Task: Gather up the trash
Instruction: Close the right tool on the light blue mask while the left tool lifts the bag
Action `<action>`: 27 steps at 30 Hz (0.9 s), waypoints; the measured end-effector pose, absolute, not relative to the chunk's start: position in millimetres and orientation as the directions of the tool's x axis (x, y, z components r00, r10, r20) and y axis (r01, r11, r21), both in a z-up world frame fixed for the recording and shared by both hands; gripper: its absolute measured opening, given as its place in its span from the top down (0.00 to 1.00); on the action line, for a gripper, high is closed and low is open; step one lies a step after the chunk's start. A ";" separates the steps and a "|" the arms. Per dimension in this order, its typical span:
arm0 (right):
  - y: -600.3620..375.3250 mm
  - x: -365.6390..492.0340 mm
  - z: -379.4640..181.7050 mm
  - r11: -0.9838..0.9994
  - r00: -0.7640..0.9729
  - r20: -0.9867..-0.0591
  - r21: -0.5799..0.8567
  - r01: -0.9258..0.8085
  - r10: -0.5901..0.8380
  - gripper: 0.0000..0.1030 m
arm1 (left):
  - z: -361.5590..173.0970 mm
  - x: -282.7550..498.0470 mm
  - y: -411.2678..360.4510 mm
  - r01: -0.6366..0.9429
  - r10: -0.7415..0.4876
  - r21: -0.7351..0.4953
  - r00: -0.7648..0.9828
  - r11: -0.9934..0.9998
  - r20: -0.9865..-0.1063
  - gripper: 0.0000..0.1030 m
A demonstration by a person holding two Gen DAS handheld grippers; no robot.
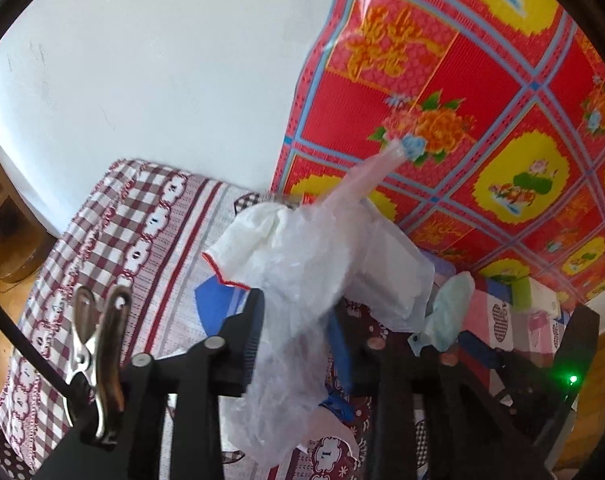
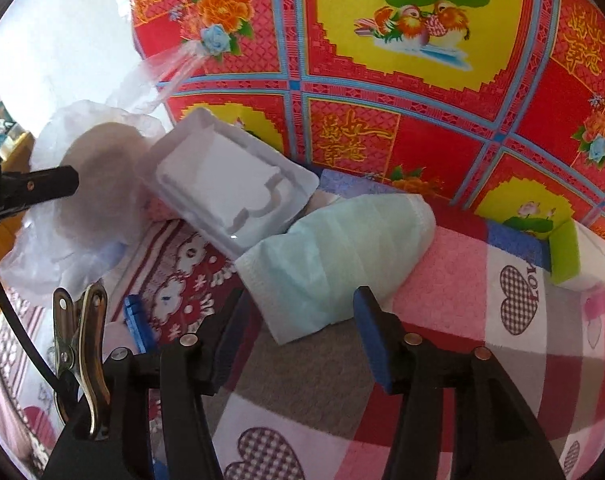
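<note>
A clear plastic bag is seen between the left gripper jaws, partly open; pad contact cannot be told. The right gripper is held open and empty above the bedspread. A pale blue face mask lies at its 12 o'clock, a white plastic tray at 11 o'clock.

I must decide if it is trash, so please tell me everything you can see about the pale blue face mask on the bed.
The face mask is pale blue-green with white stitched edges, made of thin pleated non-woven fabric, crumpled and partly folded. It lies flat on the patterned bedcover, running diagonally. Its upper left end touches or slips under the white moulded plastic tray. Its lower edge lies between the open fingers of the right gripper, which do not press on it. No ear loops are visible.
</note>
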State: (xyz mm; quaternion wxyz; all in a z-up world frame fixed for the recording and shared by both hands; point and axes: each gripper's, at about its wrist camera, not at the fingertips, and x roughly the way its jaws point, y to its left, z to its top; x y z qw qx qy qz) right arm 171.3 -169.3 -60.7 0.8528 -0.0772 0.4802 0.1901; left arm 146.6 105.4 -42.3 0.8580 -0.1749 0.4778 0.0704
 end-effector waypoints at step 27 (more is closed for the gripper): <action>-218.5 208.0 -74.2 0.972 0.504 -0.846 0.064 -0.225 0.173 0.80 | -66.1 147.9 107.5 -0.288 0.025 -0.149 0.524 0.946 -0.852 0.84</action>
